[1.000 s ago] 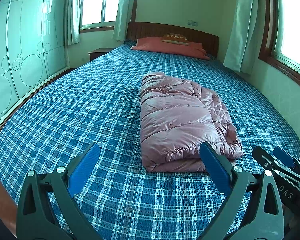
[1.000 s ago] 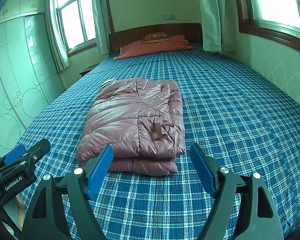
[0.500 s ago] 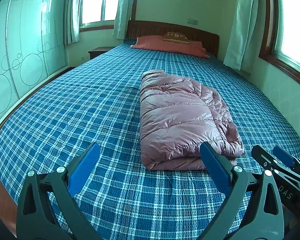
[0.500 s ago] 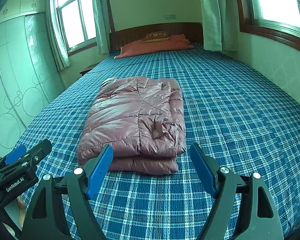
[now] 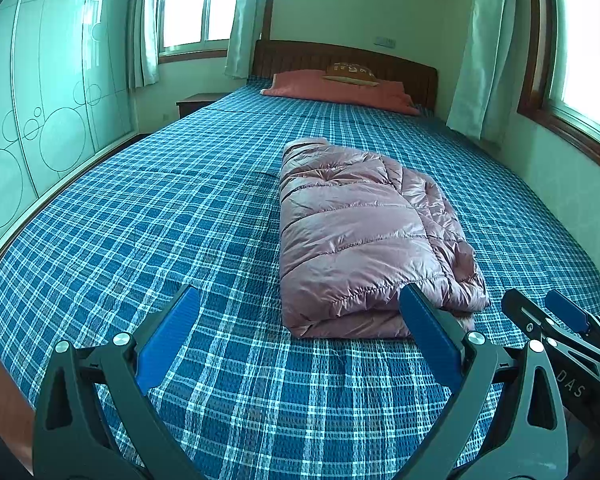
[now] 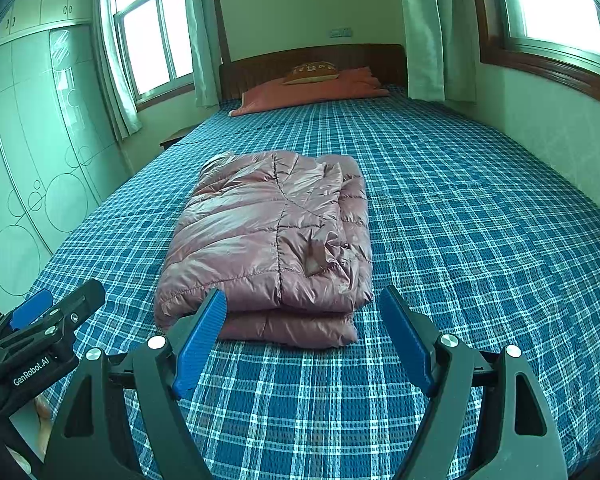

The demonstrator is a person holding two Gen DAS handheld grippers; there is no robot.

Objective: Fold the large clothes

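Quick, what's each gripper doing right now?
Left gripper: open, holding nothing.
Right gripper: open, holding nothing; the folded pink quilted puffer jacket lies free ahead.

Pink quilted puffer jacket (image 5: 364, 236) — folded flat, lying mid-bed.

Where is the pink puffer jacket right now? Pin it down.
The pink puffer jacket lies folded on the plaid bed, just beyond both open grippers: right of centre in the left wrist view, left of centre in the right.

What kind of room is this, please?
Most likely a home bedroom: a large bed with a blue plaid cover, a wooden headboard with a salmon pillow, and pale curtained windows.
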